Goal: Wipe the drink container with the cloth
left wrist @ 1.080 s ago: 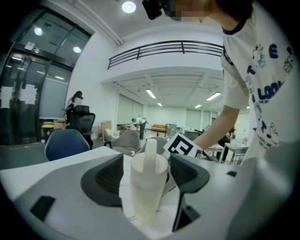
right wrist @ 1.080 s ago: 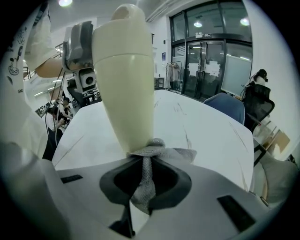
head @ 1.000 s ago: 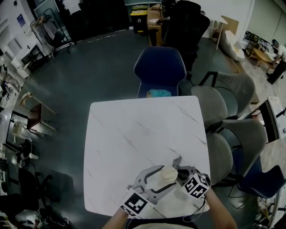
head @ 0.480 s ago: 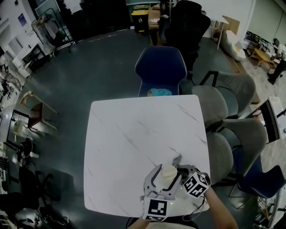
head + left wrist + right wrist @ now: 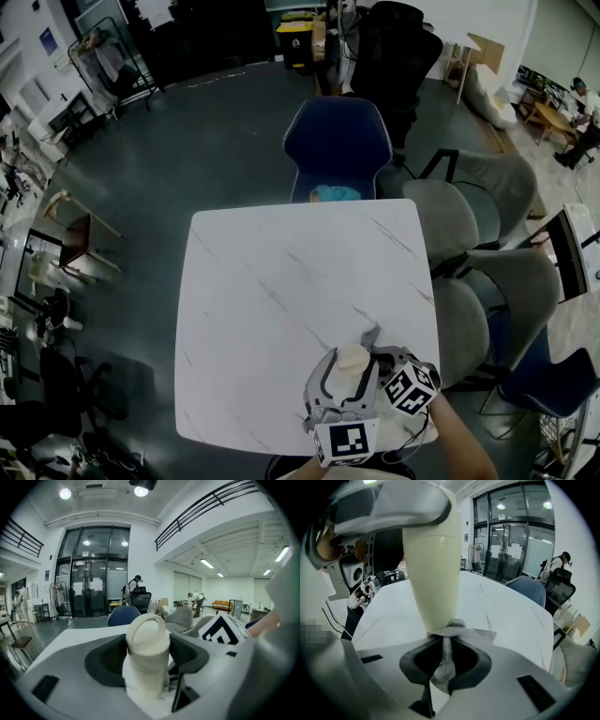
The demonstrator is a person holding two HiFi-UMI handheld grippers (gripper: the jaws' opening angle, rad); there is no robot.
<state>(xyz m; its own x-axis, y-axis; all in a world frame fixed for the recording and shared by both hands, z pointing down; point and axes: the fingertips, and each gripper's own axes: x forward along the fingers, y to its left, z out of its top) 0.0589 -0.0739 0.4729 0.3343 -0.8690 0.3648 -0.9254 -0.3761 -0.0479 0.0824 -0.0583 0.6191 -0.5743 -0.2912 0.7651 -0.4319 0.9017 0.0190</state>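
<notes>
White marble table [image 5: 281,300] fills the middle of a big hall; the bottle [image 5: 353,361] stands upright near its near right corner. The left gripper [image 5: 146,660] clasps the bottle between both jaws, steadying it. The right gripper [image 5: 444,663] pinches a fold of grey cloth [image 5: 443,667], which touches the bottle low on its side. Wiping looks under way. Next, I judge, the cloth must rub up and round the wall while the left grip stays firm.

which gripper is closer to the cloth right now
Right. The right gripper is shut on the cloth, pinching it between its jaws. The left gripper is clamped on the drink container, beside the cloth rather than on it.
</notes>
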